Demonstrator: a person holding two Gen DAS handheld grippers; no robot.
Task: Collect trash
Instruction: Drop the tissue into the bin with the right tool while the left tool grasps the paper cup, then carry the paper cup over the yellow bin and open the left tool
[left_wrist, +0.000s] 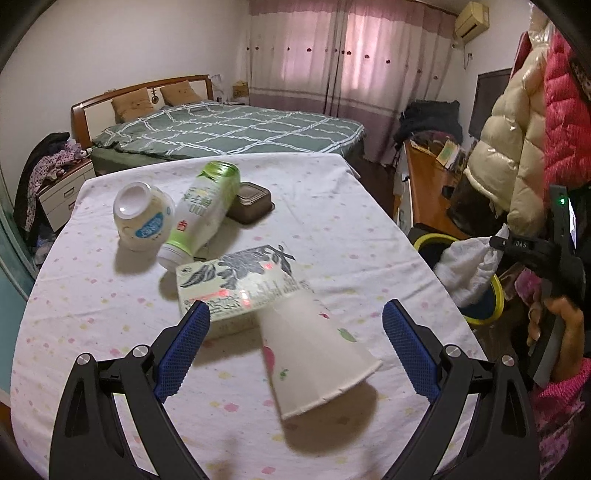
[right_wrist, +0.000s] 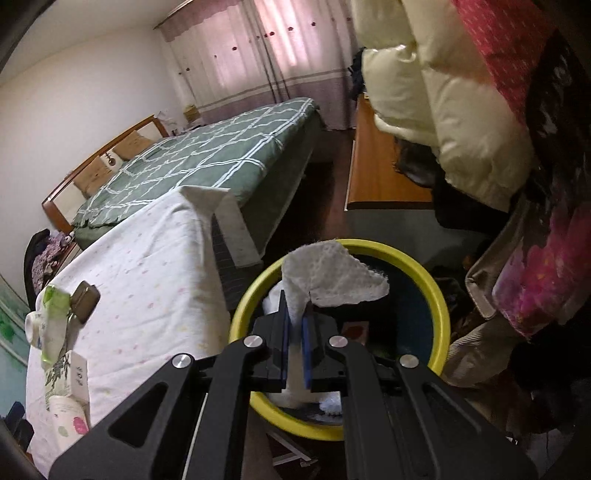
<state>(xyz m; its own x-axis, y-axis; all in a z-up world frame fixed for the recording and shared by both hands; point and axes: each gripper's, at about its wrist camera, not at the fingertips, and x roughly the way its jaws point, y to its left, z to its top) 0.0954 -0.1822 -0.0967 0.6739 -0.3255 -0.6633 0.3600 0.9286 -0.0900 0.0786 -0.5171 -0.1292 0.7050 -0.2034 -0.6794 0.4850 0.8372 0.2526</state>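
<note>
On the cloth-covered table (left_wrist: 92, 332) an overturned white paper cup (left_wrist: 314, 354) lies between the wide-apart blue pads of my open left gripper (left_wrist: 295, 317), untouched. Behind it lie a leaf-printed carton (left_wrist: 236, 284), a green-and-white bottle (left_wrist: 199, 214), a small cream bottle (left_wrist: 144, 218) and a brown box (left_wrist: 251, 203). My right gripper (right_wrist: 295, 317) is shut on a white tissue (right_wrist: 328, 277), held over the yellow-rimmed bin (right_wrist: 436, 295). In the left wrist view that tissue (left_wrist: 469, 266) hangs at the right, above the bin (left_wrist: 495, 295).
A bed with a green checked cover (left_wrist: 229, 129) stands beyond the table. Puffy cream and pink jackets (left_wrist: 517, 140) hang at the right, close to the bin. A wooden desk (right_wrist: 376, 166) stands behind the bin. A person's hand (left_wrist: 561, 332) grips the right tool.
</note>
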